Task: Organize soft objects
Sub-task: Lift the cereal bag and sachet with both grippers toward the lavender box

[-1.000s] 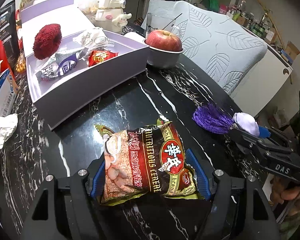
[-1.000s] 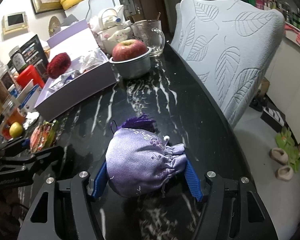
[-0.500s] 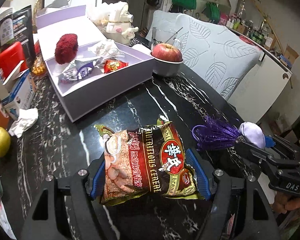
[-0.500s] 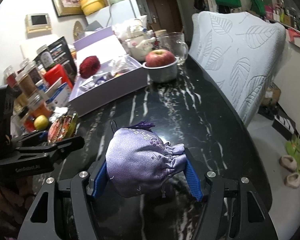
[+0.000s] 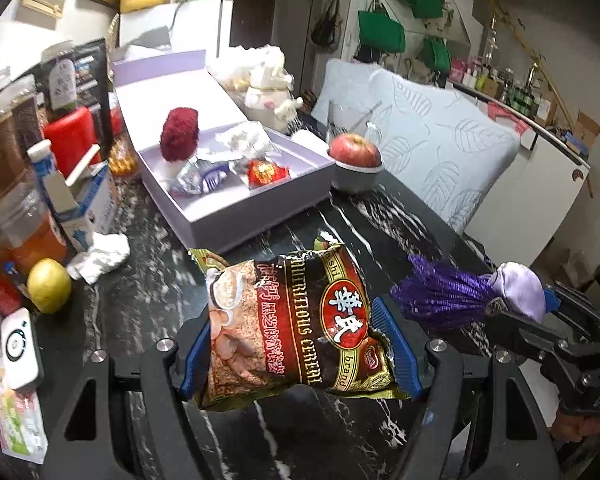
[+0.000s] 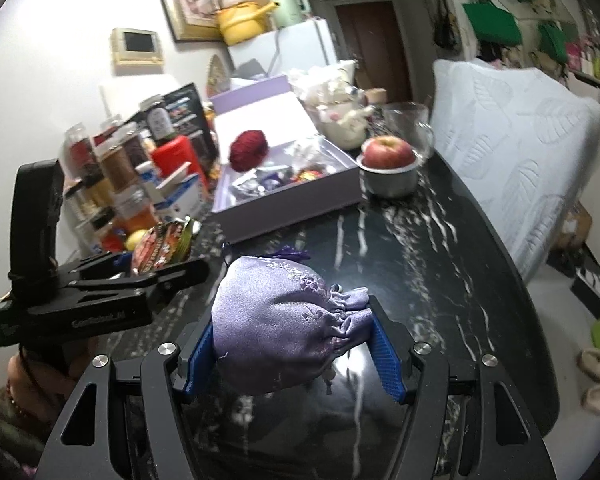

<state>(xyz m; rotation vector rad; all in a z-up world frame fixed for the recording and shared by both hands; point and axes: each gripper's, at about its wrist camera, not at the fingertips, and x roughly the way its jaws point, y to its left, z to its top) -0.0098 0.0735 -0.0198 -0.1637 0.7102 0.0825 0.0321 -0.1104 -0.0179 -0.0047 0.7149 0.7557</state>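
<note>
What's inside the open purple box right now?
In the purple box: a red fuzzy ball, a silver-and-purple packet, a red wrapped sweet and a crinkly white wrapper. Anything beneath them is hidden.

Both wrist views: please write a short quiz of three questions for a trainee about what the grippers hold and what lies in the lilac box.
1. True or false: the left gripper is shut on the cereal packet.
2. What does the right gripper hold? A) the apple B) the lilac pouch C) a yellow fruit
3. Fill in: the fuzzy dark red ball sits inside the open ____.

Key
1. True; its blue pads press both sides of the packet.
2. B; the apple rests in the metal bowl.
3. lilac box
</note>
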